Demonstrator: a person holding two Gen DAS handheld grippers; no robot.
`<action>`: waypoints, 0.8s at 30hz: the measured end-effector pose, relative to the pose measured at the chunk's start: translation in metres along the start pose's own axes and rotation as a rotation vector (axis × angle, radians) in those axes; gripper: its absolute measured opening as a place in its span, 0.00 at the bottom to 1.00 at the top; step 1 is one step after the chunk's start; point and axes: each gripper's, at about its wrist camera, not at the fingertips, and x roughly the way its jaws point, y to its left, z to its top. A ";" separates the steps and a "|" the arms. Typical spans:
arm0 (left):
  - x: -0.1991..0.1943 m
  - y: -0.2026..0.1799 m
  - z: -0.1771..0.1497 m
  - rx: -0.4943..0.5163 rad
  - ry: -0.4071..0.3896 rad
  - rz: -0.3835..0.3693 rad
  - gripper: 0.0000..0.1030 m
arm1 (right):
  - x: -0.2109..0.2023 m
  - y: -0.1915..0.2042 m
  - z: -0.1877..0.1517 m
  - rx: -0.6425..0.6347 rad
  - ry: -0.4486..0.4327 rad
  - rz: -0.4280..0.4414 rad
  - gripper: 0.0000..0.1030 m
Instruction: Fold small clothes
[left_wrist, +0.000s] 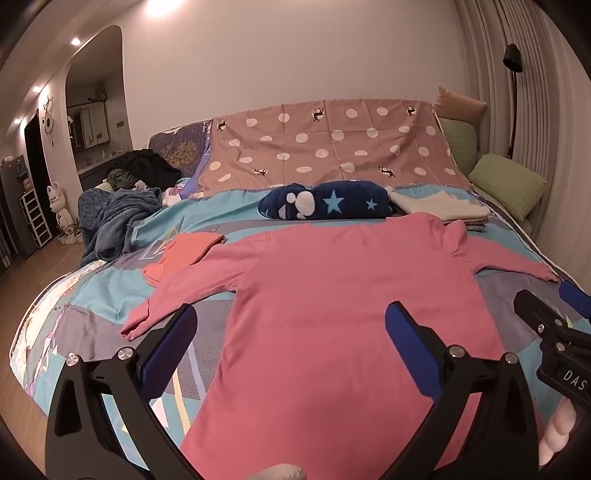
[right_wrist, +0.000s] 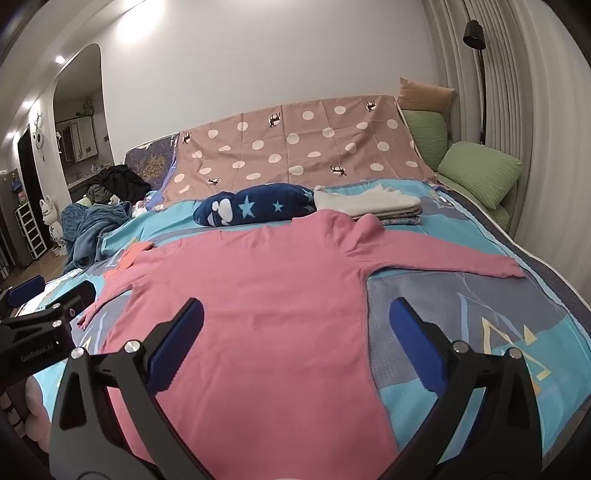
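Pink long-sleeved top (left_wrist: 332, 314) spread flat across the middle of the bed (left_wrist: 92, 295), hem toward the near edge, collar toward the headboard end, both sleeves out to the side edges. Left gripper (left_wrist: 290, 343) and right gripper (right_wrist: 295, 339) poised above the hem, side by side, jaws spread wide, pinching nothing, no pad on the cloth. Legible writing: "GenRobot.AI" on the left gripper's body in the right wrist view; "DAS" on the right gripper's body in the left wrist view. Beyond the collar, star-printed navy bundle (left_wrist: 325, 201) beside folded pale stack (right_wrist: 369, 205). Orange garment (left_wrist: 181, 254) near the left sleeve.
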 end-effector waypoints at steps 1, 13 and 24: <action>-0.001 -0.001 -0.001 0.005 -0.006 0.001 0.99 | 0.000 0.000 0.000 -0.001 -0.001 0.002 0.98; 0.025 -0.026 -0.011 0.051 0.074 -0.009 0.99 | 0.018 -0.015 -0.011 0.010 0.039 -0.021 0.98; 0.037 -0.027 -0.017 0.048 0.097 -0.016 0.99 | 0.029 -0.012 -0.015 0.010 0.049 -0.024 0.98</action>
